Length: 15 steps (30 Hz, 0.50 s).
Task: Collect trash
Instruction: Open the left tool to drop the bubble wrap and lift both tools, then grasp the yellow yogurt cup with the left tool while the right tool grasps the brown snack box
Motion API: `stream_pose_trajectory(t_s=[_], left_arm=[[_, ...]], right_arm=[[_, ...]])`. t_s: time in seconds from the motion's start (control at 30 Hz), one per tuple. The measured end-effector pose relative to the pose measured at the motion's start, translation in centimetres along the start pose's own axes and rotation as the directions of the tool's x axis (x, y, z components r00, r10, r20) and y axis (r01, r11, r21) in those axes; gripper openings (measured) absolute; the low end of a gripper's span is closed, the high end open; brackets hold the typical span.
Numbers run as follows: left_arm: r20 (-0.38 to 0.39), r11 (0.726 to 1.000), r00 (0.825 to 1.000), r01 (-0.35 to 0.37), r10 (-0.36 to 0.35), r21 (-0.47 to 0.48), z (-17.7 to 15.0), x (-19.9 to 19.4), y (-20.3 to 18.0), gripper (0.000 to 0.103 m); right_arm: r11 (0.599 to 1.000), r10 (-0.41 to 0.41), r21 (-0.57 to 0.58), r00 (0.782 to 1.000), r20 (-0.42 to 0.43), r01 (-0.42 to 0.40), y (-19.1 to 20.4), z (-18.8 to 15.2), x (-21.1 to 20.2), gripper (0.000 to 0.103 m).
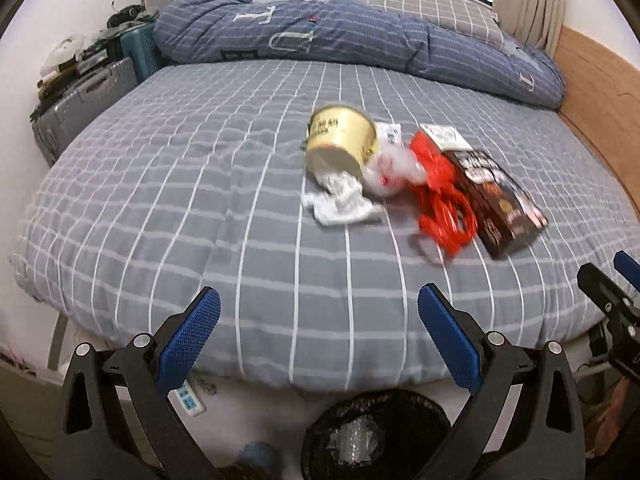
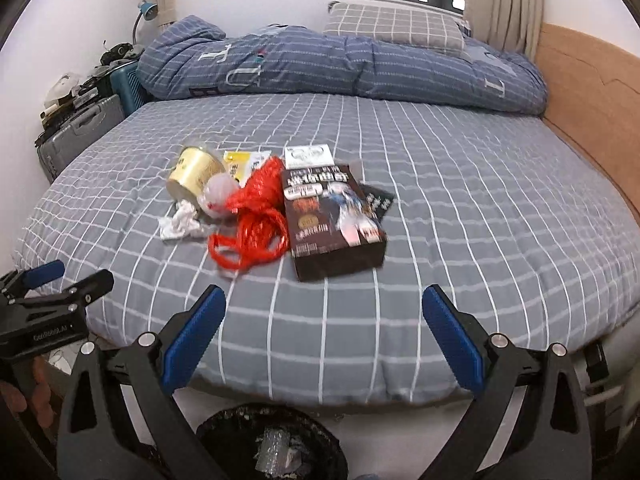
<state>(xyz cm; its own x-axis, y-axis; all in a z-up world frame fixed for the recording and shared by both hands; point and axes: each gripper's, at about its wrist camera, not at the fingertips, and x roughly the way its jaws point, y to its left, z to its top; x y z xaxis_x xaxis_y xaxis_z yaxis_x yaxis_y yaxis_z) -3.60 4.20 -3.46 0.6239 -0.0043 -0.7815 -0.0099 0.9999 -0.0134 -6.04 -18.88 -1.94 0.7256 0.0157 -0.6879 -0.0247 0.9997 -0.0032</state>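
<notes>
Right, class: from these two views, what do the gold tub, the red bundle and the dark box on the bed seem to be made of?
Gold tub: probably coated paper or foil, from its glossy metallic sheen.
Red bundle: likely thin plastic mesh or ribbon, shiny and crinkled in loose loops; blur leaves it open.
Dark box: apparently printed cardboard, with flat faces, sharp edges and a slight gloss.

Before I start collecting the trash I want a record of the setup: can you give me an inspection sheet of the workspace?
Surface: bed with a grey checked cover, flat.
Job's things: gold can on its side, crumpled white paper, red net bag, dark box, small packets behind, all clustered on the bed; black-lined bin on the floor at the bed's foot, some waste inside.
Clutter: blue duvet and pillow at the far end.
Grippers: left tool and right tool both open, empty.
Cables: power strip on the floor.
Surroundings: suitcases, lamp, window, curtains.
</notes>
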Motion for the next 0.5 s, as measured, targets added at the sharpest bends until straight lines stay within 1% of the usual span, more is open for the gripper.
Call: stream_pose_trajectory(t_s=[0.2, 0.4, 0.5], left_arm=[[0.002, 1.000, 1.000, 0.002, -0.002, 0.010, 4.2, 3.0, 0.1, 0.097], [0.013, 1.000, 1.000, -0.001, 0.001, 0.015, 8.1, 6.7, 0.1, 0.097], [-0.011, 1.000, 1.000, 0.014, -0.014, 0.001, 9.9, 9.3, 0.5, 0.097]], right_arm=[[1.000, -0.001, -0.007, 1.000, -0.012, 0.001, -0.2, 3.0, 3.3, 0.095], [1.000, -0.001, 0.020, 0.999, -0.052, 0.002, -1.2, 5.3, 7.7, 0.095], [1.000, 0.002, 0.022, 0.998, -0.070, 0.000, -1.6, 5.8, 9.8, 0.095]])
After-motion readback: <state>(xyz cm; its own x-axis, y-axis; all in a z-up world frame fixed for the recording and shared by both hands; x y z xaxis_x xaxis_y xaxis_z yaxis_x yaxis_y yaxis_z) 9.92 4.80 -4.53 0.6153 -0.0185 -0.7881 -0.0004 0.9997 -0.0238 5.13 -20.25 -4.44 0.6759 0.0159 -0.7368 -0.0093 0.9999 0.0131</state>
